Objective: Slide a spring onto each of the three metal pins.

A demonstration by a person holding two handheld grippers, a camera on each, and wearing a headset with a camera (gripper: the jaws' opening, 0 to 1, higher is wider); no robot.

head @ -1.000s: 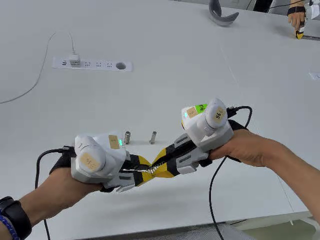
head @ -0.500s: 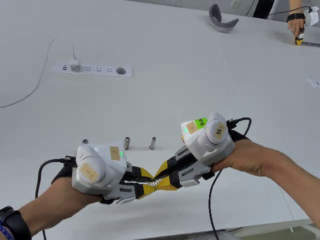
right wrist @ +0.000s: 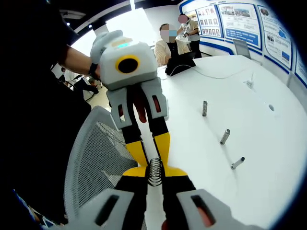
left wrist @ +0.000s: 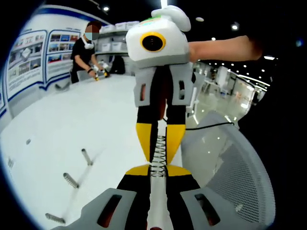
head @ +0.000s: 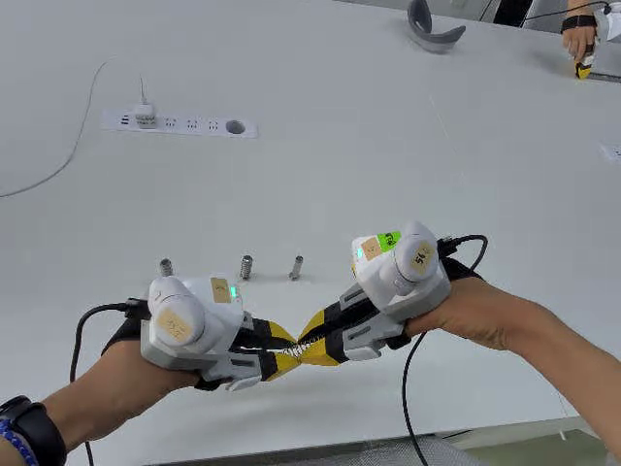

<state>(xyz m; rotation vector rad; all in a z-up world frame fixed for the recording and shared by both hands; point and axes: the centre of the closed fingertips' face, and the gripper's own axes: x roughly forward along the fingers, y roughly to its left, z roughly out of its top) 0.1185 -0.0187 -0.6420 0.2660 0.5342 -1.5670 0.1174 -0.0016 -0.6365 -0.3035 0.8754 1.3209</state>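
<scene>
The spring (head: pixel 303 344) hangs over the bench's (head: pixel 408 116) front edge. My left gripper (head: pixel 283 350) clenches one end and my right gripper (head: pixel 320 341) clenches the other, tip to tip. Just behind stand three pins (head: pixel 297 267). The two toward the bench's left edge wear fitted springs (head: pixel 246 264).

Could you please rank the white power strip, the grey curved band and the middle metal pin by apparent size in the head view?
Largest: white power strip.
Then grey curved band, farther off, so unsure.
Smallest: middle metal pin.
</scene>
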